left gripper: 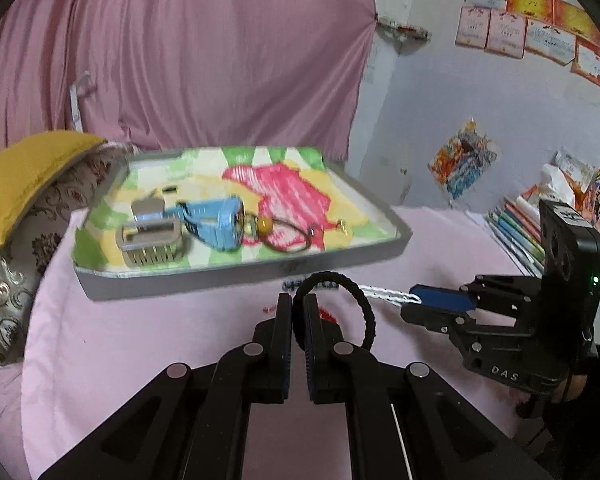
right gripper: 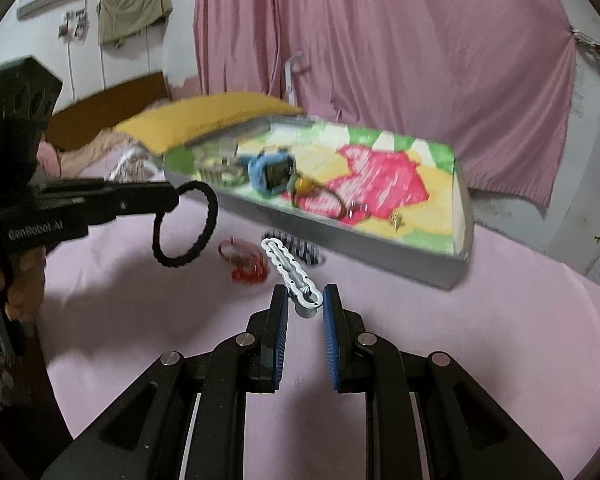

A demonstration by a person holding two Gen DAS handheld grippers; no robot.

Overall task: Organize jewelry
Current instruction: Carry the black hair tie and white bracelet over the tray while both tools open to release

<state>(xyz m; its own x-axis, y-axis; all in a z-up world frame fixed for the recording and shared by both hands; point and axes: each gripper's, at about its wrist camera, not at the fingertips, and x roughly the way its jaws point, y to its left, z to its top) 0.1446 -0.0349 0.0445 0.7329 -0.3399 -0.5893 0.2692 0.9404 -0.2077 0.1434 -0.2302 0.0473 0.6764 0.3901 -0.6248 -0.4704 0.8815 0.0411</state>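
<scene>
- The hair tie [left gripper: 336,304] in my left gripper [left gripper: 297,312] is black, with a braided texture.
- The hair clip [right gripper: 292,274] in my right gripper [right gripper: 306,300] is white with wavy edges.
- My gripper pads [right gripper: 329,320] are blue and ribbed.
- The tray [left gripper: 236,276] is grey outside, lined in green, yellow and pink-red patches.
- The watch [left gripper: 216,226] is light blue.
- The bedsheet [right gripper: 500,340] and curtain [right gripper: 380,60] are pink.
- The pillow [left gripper: 24,184] is mustard yellow.

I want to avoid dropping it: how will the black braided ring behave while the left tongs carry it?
The black braided ring keeps its round loop while hanging from the left tongs, so it seems springy, not limp. It looks thin and probably light. Held at one edge only, it may swing or twist.
</scene>
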